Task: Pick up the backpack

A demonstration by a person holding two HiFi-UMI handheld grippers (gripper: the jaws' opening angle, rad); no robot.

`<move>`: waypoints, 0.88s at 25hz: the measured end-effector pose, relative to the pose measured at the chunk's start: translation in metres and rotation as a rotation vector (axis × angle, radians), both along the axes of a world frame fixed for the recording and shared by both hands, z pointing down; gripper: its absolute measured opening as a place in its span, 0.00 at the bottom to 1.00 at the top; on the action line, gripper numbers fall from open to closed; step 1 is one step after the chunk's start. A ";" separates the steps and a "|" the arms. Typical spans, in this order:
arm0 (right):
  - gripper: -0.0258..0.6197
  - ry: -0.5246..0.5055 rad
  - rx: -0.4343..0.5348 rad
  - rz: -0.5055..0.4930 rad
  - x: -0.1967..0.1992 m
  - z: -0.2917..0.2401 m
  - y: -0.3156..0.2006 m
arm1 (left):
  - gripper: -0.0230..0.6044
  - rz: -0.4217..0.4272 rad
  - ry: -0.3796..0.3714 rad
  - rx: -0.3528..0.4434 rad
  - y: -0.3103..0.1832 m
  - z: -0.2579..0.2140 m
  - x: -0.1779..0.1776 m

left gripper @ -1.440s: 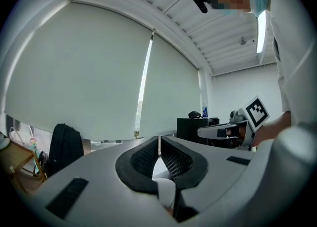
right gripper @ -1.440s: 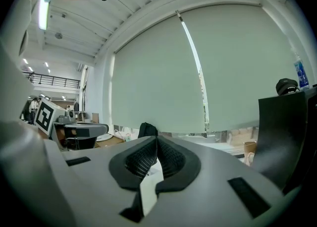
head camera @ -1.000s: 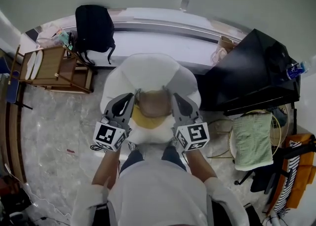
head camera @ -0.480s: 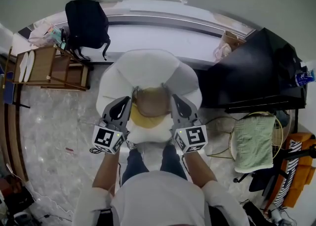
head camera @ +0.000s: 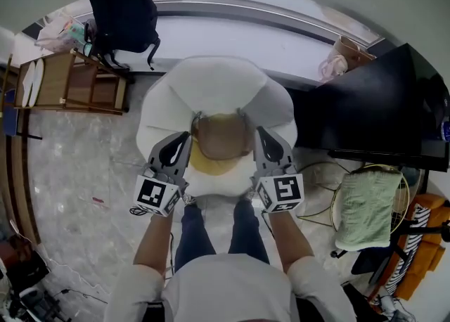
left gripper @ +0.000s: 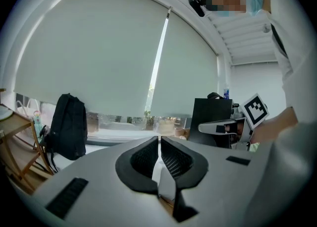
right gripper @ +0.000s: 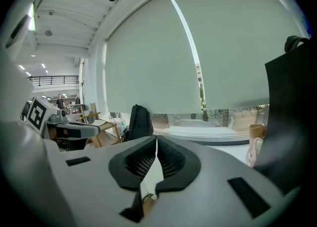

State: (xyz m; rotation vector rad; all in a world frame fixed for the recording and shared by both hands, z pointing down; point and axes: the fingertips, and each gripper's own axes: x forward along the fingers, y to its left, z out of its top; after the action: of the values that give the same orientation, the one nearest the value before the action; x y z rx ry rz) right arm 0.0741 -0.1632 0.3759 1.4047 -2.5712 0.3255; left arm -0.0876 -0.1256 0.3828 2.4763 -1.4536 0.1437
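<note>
Left gripper (head camera: 185, 135) and right gripper (head camera: 259, 131) sit closed, empty; black fabric backpack (head camera: 122, 15) stands upright.

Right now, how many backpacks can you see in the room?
1. The black backpack stands upright by the window ledge at the far left, next to the wooden rack. The clutter at the right edge could hide another.

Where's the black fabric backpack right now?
In the head view the black fabric backpack stands at upper left, at the left end of the white window ledge, beside the wooden folding rack.
</note>
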 end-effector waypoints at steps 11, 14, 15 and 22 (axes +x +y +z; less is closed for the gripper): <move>0.09 -0.002 -0.061 0.002 0.008 0.071 -0.024 | 0.10 -0.008 0.039 -0.021 -0.031 0.055 0.011; 0.09 0.000 -0.080 0.003 0.012 0.093 -0.028 | 0.10 -0.011 0.038 -0.040 -0.039 0.074 0.014; 0.09 0.002 -0.087 0.003 0.012 0.100 -0.029 | 0.10 -0.013 0.038 -0.047 -0.041 0.081 0.014; 0.09 0.018 -0.125 0.002 0.018 0.144 -0.028 | 0.10 -0.020 0.028 -0.092 -0.038 0.124 0.015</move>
State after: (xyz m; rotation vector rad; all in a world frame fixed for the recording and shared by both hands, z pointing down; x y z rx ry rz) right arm 0.0923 -0.1911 0.5201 1.3600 -2.4880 0.4638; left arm -0.0723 -0.1631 0.5067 2.3811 -1.4269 0.1674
